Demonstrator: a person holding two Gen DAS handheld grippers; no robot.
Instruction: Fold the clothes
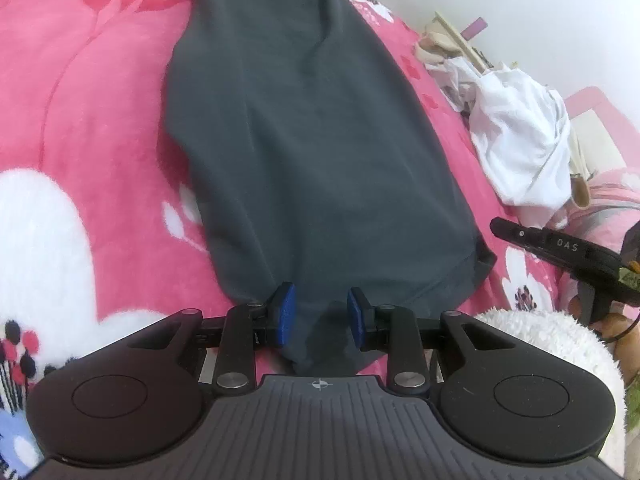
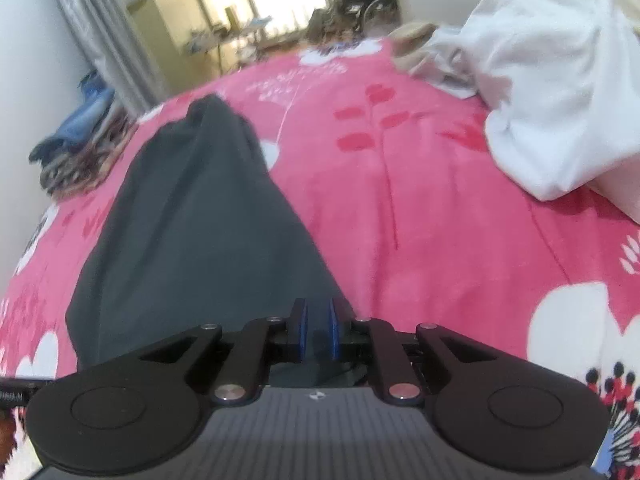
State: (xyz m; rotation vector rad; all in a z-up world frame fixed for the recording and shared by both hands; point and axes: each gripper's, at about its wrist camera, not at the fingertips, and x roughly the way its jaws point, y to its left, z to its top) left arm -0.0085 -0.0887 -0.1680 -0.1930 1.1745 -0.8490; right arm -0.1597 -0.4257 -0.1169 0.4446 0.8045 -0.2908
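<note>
While your left claw [image 1: 321,316] stands part open, its blue pads [image 1: 285,314] sit apart on either side of a bunched fold at the near end of the dark garment [image 1: 316,140]; you cannot tell from this view whether the pads press the cloth. Your right claw [image 2: 316,330] is almost closed, with dark cloth filling the narrow gap between its pads [image 2: 303,330], so it has hold of the garment's near edge.

From the claws outward, the garment lies lengthwise on the pink blanket [image 1: 80,100] of the bed, narrowing toward its far end. In the left wrist view its near hem runs off to the right and ends in a corner close to the other claw's black body [image 1: 560,248]. Its long edges are clear on both sides, with bare blanket along each.

To your right, well apart from the garment, a heap of white clothes [image 2: 560,80] sits near the blanket's far right side, with a wide stretch of open pink between them. In the right wrist view blue clothes [image 2: 80,120] lie past the bed's left edge.
</note>
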